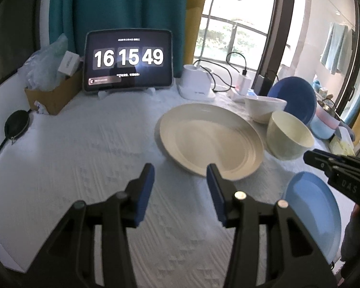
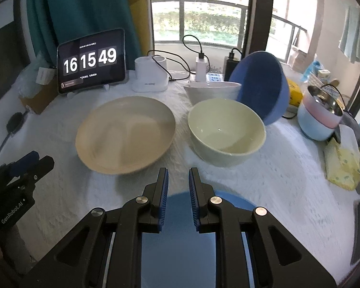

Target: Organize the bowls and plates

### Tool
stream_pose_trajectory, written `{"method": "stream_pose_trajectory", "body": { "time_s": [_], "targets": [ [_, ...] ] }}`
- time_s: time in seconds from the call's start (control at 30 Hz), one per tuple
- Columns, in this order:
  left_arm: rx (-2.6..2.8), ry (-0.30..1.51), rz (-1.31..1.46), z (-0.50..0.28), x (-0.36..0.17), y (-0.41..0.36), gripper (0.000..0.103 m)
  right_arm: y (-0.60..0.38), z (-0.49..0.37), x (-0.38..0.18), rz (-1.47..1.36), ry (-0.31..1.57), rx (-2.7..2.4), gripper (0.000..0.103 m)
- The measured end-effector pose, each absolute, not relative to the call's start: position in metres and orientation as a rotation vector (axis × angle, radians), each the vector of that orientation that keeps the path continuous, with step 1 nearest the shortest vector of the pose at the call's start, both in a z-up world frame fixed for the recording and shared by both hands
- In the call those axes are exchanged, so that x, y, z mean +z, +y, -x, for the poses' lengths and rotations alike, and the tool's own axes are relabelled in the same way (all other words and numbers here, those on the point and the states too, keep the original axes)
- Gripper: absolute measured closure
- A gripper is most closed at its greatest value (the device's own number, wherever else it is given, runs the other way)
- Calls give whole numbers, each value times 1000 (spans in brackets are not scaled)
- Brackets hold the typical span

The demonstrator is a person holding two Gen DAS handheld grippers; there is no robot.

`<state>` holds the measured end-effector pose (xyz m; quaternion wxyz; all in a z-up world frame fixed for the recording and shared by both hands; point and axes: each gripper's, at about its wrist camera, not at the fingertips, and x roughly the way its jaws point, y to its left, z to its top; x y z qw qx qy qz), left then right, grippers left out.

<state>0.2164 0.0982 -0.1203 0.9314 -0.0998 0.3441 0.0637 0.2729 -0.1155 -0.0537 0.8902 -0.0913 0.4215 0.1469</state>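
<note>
left gripper [image 1: 180,180] jaws open, nothing between them, hanging over the white-clothed worktop [image 1: 84,156] just short of the cream plate [image 1: 211,139]. right gripper [image 2: 178,180] jaws nearly closed with a narrow gap, empty, above the light blue plate [image 2: 177,206]. pale green bowl [image 2: 225,129] sits right of the cream plate; white bowl [image 2: 213,91] behind it, dark blue bowl [image 2: 261,84] tilted on edge beside them.

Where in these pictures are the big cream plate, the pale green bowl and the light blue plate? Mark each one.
cream plate [image 2: 124,134]: right wrist view, on its shallow centre.
pale green bowl [image 2: 225,129]: right wrist view, on its inner wall.
light blue plate [image 1: 312,213]: left wrist view, on its flat middle.
</note>
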Motion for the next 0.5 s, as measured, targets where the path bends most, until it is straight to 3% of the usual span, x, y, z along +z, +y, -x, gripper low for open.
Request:
{"method": "stream_pose_trajectory", "body": {
  "time_s": [0.1, 0.2, 0.5],
  "targets": [
    [130, 708, 206, -224, -121, 103, 53, -110, -281, -55, 190, 878, 313, 84],
    [129, 709, 212, -231, -122, 107, 43, -105, -290, -59, 188, 888, 319, 84],
    [140, 717, 220, -256, -128, 114, 43, -94, -317, -73, 170, 937, 335, 84]
  ]
}}
